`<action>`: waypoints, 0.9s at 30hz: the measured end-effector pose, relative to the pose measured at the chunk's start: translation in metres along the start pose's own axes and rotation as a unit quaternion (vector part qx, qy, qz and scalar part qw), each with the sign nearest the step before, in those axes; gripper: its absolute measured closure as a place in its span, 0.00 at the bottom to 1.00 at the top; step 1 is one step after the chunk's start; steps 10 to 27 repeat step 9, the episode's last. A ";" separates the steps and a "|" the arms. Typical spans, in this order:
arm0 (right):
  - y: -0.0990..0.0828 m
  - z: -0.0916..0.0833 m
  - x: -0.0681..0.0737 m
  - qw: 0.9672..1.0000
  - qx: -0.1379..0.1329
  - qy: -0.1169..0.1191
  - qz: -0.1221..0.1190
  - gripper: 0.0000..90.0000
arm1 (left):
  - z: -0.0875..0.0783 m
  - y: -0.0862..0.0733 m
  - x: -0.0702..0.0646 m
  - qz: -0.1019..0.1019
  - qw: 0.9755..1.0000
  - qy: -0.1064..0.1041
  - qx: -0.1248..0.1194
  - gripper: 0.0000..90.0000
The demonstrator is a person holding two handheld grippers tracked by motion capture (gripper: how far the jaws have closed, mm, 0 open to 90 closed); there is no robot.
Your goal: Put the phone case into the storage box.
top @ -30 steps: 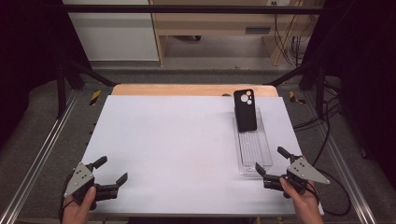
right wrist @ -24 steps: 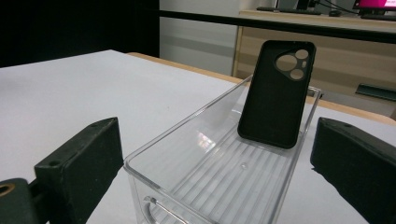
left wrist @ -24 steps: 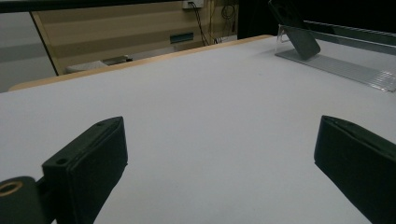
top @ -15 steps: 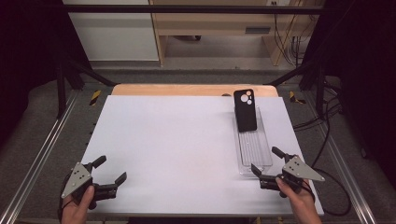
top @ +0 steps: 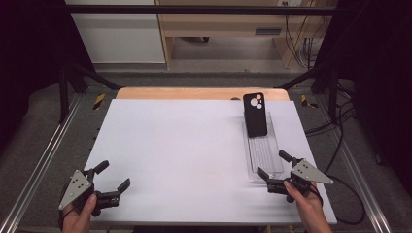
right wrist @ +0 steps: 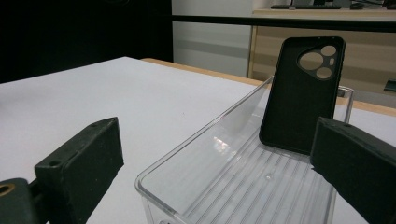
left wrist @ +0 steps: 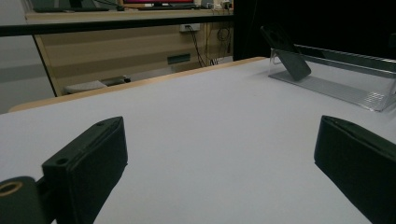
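High view: the wide-open right gripper [top: 273, 170] sits at the clear tray's [top: 265, 167] near end, the phone case [top: 255, 115] leaning lengthwise at its far end.

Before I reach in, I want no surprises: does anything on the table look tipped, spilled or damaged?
Nothing stands out. The black phone case leans tilted against the far end of the clear tray, which looks deliberate. The tray sits flat on the white table; no cracks or spills show. Both grippers are open, holding nothing.
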State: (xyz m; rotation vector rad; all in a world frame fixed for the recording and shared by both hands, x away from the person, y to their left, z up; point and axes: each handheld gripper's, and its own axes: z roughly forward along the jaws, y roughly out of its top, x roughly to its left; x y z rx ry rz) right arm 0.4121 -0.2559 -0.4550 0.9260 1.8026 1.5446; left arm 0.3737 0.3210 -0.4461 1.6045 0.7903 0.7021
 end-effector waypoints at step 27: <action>-0.003 -0.003 -0.004 1.000 -0.001 -0.018 0.019 0.03 | -0.004 0.000 0.003 -0.015 1.000 0.004 -0.019 0.03</action>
